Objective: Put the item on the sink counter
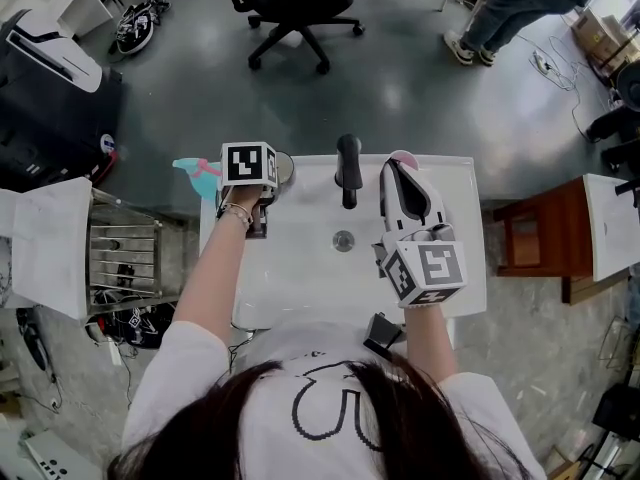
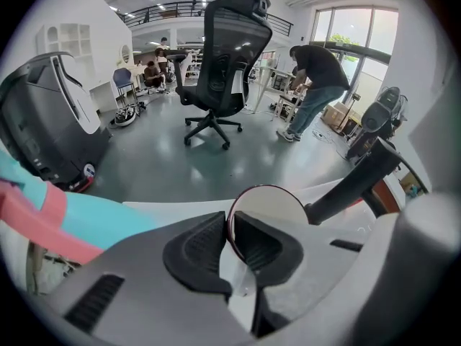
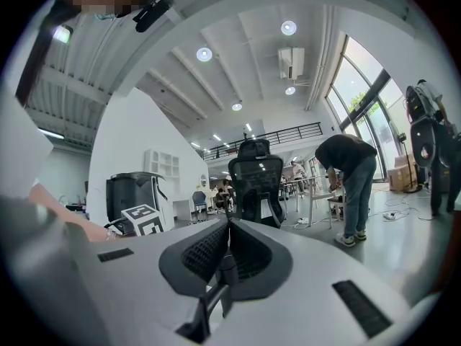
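A small round flat item (image 1: 283, 168) with a dark red rim, like a hand mirror, is at the back left corner of the white sink counter (image 1: 455, 268). My left gripper (image 1: 258, 190) is shut on its edge. In the left gripper view the disc (image 2: 268, 202) stands upright between the pads, which press on its lower left rim by the left gripper (image 2: 227, 225). My right gripper (image 1: 400, 165) hangs over the basin's right side, tilted upward. In its own view the right gripper (image 3: 228, 225) is shut with nothing between the jaws.
A black faucet (image 1: 347, 168) rises at the back of the basin, with the drain (image 1: 343, 240) below it. A teal and pink object (image 1: 195, 171) lies left of the counter. A metal rack (image 1: 122, 258) stands left, a wooden stool (image 1: 540, 238) right, an office chair (image 1: 295, 8) beyond.
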